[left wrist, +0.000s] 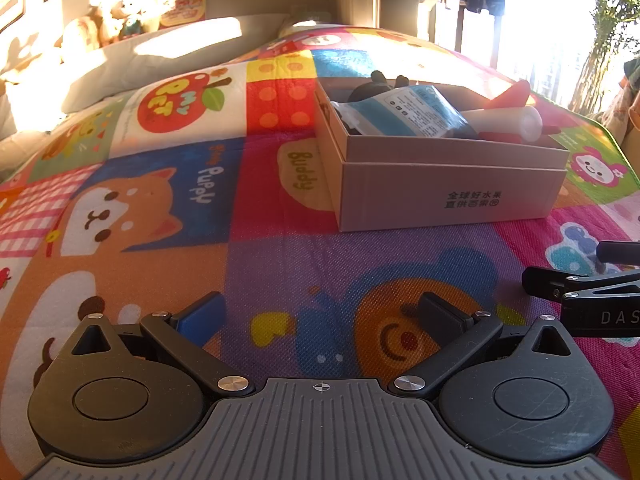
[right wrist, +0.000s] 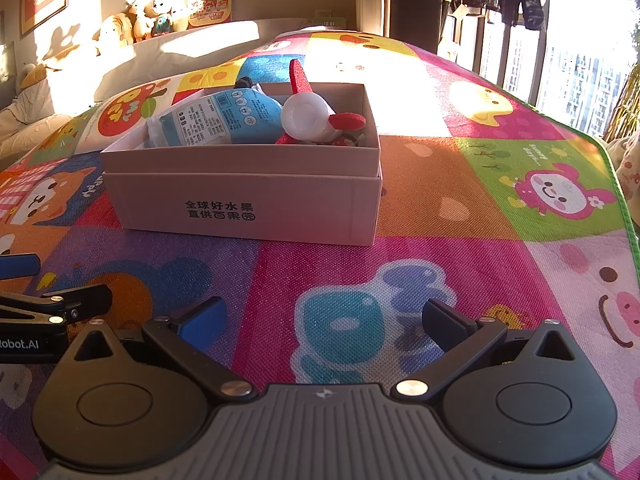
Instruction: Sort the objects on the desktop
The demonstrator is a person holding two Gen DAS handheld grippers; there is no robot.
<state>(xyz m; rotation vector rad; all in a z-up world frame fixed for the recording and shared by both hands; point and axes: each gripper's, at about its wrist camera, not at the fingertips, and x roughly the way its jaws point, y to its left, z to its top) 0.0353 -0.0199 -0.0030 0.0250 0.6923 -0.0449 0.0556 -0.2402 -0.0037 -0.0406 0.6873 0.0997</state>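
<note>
Over the mat point(right wrist: 400, 272), my left claw point(left wrist: 320, 314) and right claw point(right wrist: 322, 320) hover wide open, empty, while the overfilled box point(right wrist: 244, 200) could spill its plush point(right wrist: 308, 116) if nudged.

A black toy point(left wrist: 378, 86) is mostly hidden behind the blue pouch point(left wrist: 412, 110) in the box point(left wrist: 452, 184); the right gripper point(left wrist: 568, 280) is cut off at the left view's edge

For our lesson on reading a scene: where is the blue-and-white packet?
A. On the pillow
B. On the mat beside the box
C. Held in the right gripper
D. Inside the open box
D: the packet lies inside the box, next to a plush toy; both grippers are open, holding nothing.
</note>
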